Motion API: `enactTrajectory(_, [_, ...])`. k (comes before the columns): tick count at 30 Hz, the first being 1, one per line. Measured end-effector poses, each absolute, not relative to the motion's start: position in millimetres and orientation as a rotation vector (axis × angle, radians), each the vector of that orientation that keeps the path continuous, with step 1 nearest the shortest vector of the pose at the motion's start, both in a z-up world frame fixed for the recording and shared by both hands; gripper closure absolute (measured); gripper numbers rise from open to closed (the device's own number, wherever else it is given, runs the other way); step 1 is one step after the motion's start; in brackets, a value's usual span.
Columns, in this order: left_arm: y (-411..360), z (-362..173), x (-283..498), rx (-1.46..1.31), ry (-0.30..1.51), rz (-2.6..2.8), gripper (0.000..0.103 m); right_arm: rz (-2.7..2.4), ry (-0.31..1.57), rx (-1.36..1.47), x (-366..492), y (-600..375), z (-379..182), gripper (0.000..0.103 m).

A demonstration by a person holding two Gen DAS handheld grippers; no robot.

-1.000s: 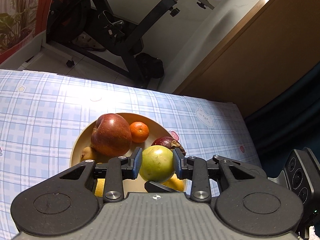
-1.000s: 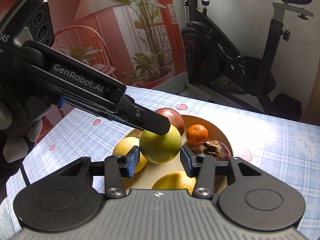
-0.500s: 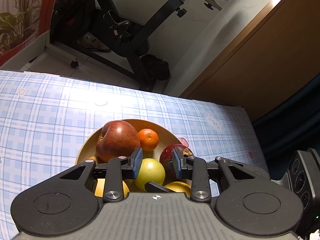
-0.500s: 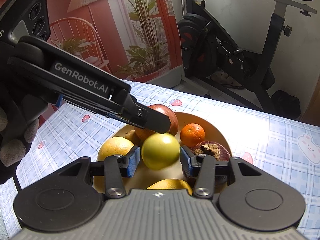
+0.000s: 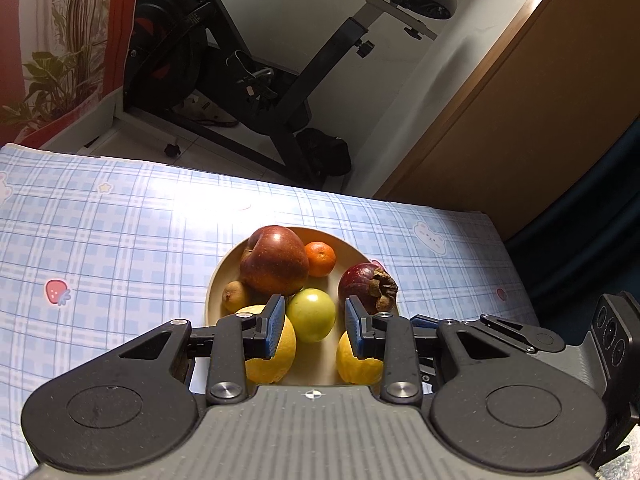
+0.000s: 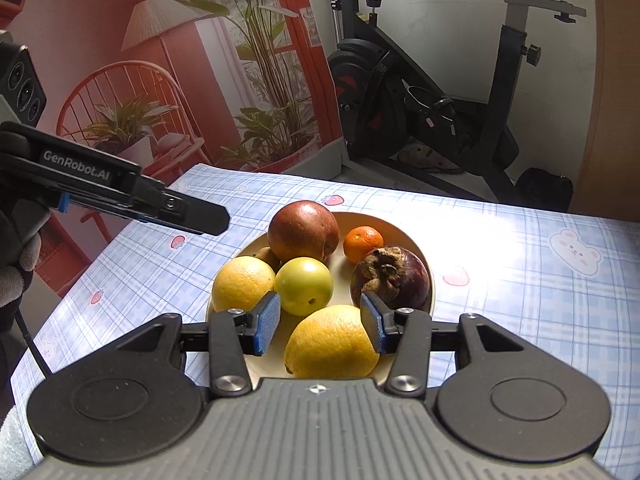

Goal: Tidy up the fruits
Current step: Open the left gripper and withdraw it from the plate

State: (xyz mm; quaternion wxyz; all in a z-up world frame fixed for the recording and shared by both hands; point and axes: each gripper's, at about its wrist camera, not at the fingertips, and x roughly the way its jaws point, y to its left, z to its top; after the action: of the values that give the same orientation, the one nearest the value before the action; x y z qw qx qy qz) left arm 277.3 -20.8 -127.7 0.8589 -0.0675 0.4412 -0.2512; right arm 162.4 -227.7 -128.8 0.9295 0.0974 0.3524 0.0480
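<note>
Both sets of jaws parted and empty, right gripper [image 6: 319, 323] hovering just over the near lemon [image 6: 332, 342], left gripper [image 5: 314, 323] off to the side. Green fruit [image 6: 304, 286] parked mid-bowl [image 6: 416, 246] among lemons, apple [image 6: 303, 231], mandarin. Probably best backing off straight, no nudging the pile.

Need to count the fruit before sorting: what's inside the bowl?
In the bowl: an apple, a tangerine, a mangosteen, a green fruit, two lemons, and a small brown fruit half-hidden by the apple. Anything beneath them is covered.
</note>
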Motion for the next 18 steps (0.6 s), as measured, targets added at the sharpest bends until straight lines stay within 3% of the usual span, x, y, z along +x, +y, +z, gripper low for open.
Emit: enactTrajectory(18, [81.6, -90.7, 209.5, -0.028, 0.872, -0.353, 0.068, 0.091, 0.744, 0.347, 89.3, -195.9, -147.6, 0.054])
